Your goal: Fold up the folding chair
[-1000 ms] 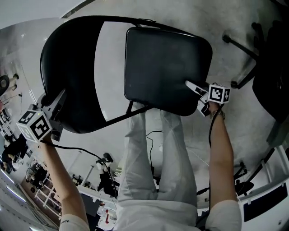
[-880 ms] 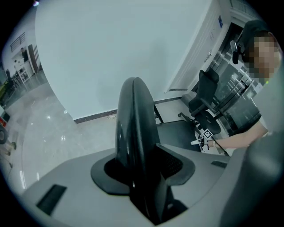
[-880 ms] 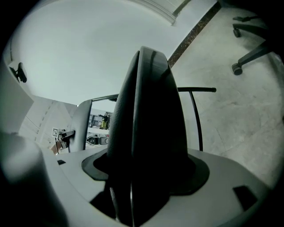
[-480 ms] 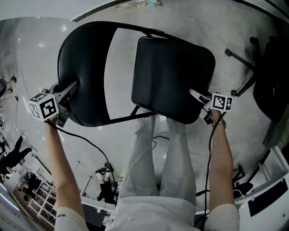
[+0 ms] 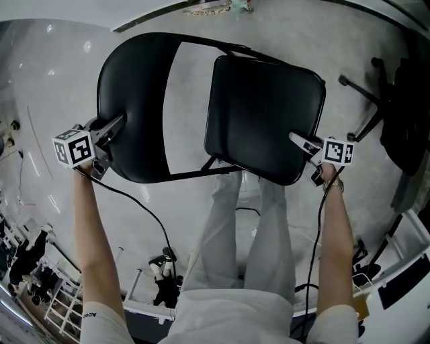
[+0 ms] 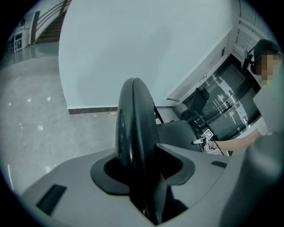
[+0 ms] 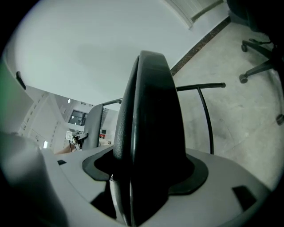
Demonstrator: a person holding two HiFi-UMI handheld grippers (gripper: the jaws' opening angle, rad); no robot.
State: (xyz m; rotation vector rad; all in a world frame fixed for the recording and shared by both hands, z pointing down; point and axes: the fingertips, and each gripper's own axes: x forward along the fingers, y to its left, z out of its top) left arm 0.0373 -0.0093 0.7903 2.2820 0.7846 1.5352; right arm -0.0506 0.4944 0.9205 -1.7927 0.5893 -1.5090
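Note:
The black folding chair stands below me in the head view, with its backrest (image 5: 131,107) at the left and its seat (image 5: 265,114) at the right. My left gripper (image 5: 113,127) is shut on the backrest's outer edge. That edge runs up between the pads as a thin black rim (image 6: 133,133) in the left gripper (image 6: 142,177) view. My right gripper (image 5: 304,142) is shut on the seat's front corner. In the right gripper (image 7: 142,181) view the thick seat edge (image 7: 151,124) fills the gap, and the thin frame tube (image 7: 204,111) shows behind it.
The person's legs in pale trousers (image 5: 248,242) stand just behind the chair. An office chair's wheeled base (image 5: 373,107) sits on the floor at the right. A dark baseboard (image 5: 154,19) marks the wall ahead. A cable (image 5: 144,215) trails from the left gripper.
The left gripper has swung the backrest in towards the seat, narrowing the gap between them. The right gripper has lifted the seat's front corner a little. Both grips are unchanged.

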